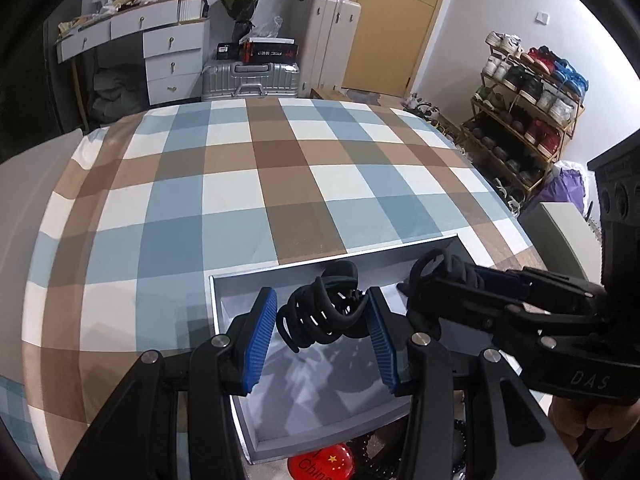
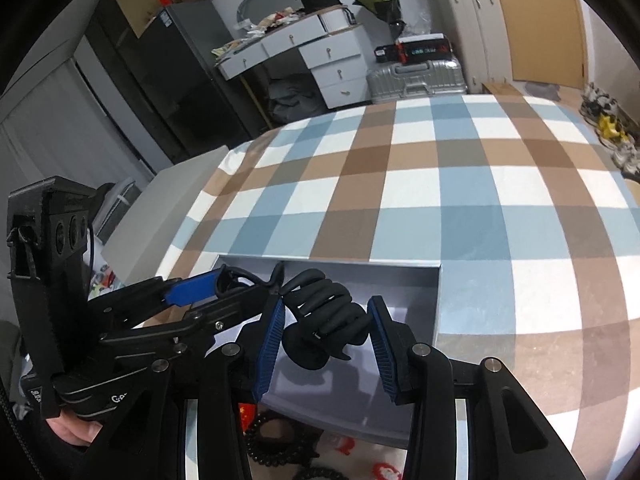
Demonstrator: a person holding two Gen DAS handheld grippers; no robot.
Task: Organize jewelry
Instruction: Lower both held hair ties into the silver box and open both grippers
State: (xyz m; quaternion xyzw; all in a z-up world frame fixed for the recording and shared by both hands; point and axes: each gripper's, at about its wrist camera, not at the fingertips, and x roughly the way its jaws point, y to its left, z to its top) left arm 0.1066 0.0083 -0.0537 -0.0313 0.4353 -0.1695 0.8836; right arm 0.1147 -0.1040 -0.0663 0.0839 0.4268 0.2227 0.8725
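Placing step of the jewelry-sorting task. 2 hand-held grippers hang together over an open grey box [image 1: 240, 420] that sits on a checked cloth [image 1: 240, 168].

Left gripper [image 1: 322, 320]: jaws part open, blue ribbed pads [image 1: 258, 344] on either side of a black clip [image 1: 320, 316]. The right-hand pad appears to touch the clip's end; a gap shows at the other pad.

Right gripper [image 2: 326, 330]: jaws likewise part open around a second black clip [image 2: 324, 320], the left-hand pad touching it. Whether either pair truly pinches cannot be told; each clip does hang clear above the box floor, so some grip is likely.

Materials: the clips are matte black plastic, curved claw shapes with interlocking teeth. The box is thin-walled card with a pale, smooth, slightly glossy floor. The cloth is soft, in blue, brown and white squares. A black bead string [image 2: 260, 436] lies on a red-printed surface, just below the box's near wall.

Next move, as judged: lower both clips to the floor, apart from each other, then widen the jaws. The teeth may snag the pads.
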